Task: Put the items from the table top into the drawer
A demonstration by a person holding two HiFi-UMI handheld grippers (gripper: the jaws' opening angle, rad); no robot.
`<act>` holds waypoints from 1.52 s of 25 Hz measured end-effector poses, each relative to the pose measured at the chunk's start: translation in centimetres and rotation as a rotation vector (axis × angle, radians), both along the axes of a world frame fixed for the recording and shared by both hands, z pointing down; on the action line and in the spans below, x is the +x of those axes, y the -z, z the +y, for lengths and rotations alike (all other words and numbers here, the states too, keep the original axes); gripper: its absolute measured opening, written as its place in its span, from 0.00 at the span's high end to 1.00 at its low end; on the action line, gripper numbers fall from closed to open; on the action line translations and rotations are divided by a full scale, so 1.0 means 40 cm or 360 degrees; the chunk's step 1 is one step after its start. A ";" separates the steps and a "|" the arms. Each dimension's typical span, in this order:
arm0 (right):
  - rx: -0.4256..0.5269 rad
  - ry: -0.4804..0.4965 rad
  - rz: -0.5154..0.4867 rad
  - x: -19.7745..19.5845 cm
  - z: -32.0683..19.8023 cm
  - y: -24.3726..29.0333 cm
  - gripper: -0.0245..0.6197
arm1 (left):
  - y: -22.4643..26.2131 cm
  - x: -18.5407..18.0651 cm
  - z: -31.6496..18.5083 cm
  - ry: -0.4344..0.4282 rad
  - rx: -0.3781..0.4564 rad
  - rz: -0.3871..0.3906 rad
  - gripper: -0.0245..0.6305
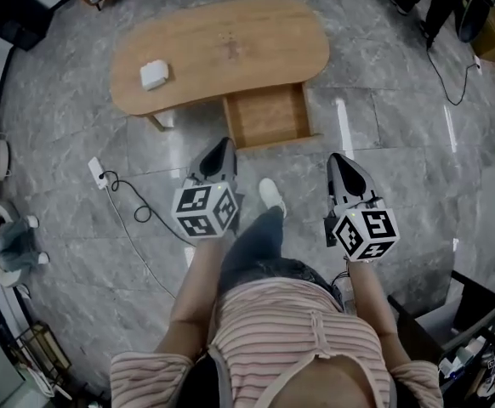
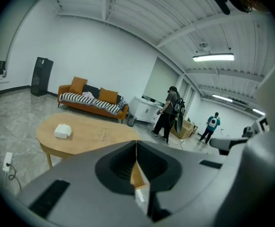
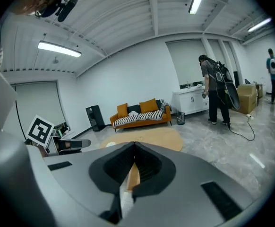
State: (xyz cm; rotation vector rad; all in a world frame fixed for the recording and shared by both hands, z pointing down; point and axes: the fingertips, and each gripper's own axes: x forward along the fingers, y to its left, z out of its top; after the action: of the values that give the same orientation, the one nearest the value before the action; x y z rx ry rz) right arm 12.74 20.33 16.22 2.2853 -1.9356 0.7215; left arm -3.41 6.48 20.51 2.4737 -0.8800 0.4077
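An oval wooden table (image 1: pixel 256 41) stands ahead of me on the floor, and its drawer (image 1: pixel 267 116) is pulled out toward me. A white boxy item (image 1: pixel 154 74) lies on the table's left end; the left gripper view shows the same white item (image 2: pixel 63 131). My left gripper (image 1: pixel 223 146) and right gripper (image 1: pixel 340 161) hang over the floor short of the drawer. Both are shut, with nothing between the jaws. The left gripper's (image 2: pixel 136 144) jaws meet in a thin seam, as do the right gripper's (image 3: pixel 134 145).
A white power strip (image 1: pixel 98 173) with a black cable lies on the floor to the left. My shoe (image 1: pixel 271 195) is between the grippers. An orange sofa (image 2: pixel 92 103) stands beyond the table. People (image 2: pixel 169 112) stand by a white cabinet further off.
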 end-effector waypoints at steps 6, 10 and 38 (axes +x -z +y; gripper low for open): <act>-0.0136 0.0214 -0.0046 0.061 -0.220 -0.060 0.95 | -0.077 0.059 -0.157 0.0118 -0.0113 -0.0100 0.94; -0.0186 0.0334 -0.0030 0.086 -0.332 -0.093 0.95 | -0.132 0.089 -0.248 0.0210 -0.0155 -0.0198 0.94; -0.0280 0.0848 -0.0026 0.275 -0.796 -0.604 0.95 | -0.668 0.313 -0.702 0.0334 0.0025 -0.0576 0.80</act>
State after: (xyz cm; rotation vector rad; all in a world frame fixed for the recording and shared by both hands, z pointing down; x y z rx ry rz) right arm 23.74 -11.50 40.39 1.5595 -2.2360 0.7973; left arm 9.13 -21.60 47.25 2.3261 -1.2763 0.7904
